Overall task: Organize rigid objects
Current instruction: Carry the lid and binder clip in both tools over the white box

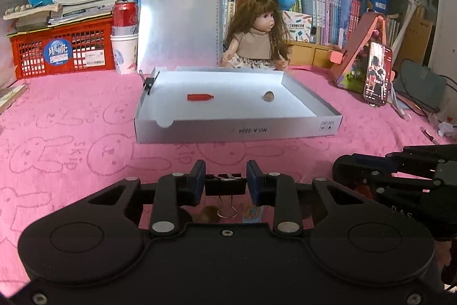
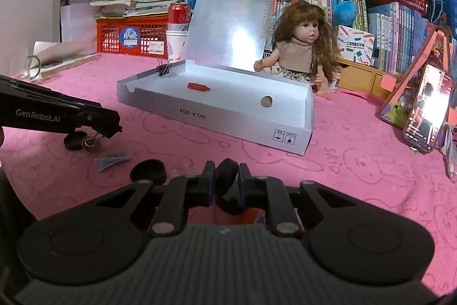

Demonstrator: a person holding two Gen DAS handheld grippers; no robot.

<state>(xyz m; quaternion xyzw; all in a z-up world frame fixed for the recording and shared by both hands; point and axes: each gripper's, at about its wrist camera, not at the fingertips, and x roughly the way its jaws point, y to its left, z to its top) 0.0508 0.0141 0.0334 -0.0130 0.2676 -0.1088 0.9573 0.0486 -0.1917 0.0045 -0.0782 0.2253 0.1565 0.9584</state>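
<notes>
Left gripper (image 1: 225,182) clamps the binder clip (image 1: 225,185), right gripper (image 2: 225,181) pinches a black disc (image 2: 226,176), both low over the pink cloth (image 1: 71,133); white box (image 1: 237,130) lies straight ahead, left slightly nearer its front wall.

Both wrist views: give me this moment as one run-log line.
left claw: shut on black binder clip | right claw: shut on black round cap | white box: red piece, brown ball
</notes>
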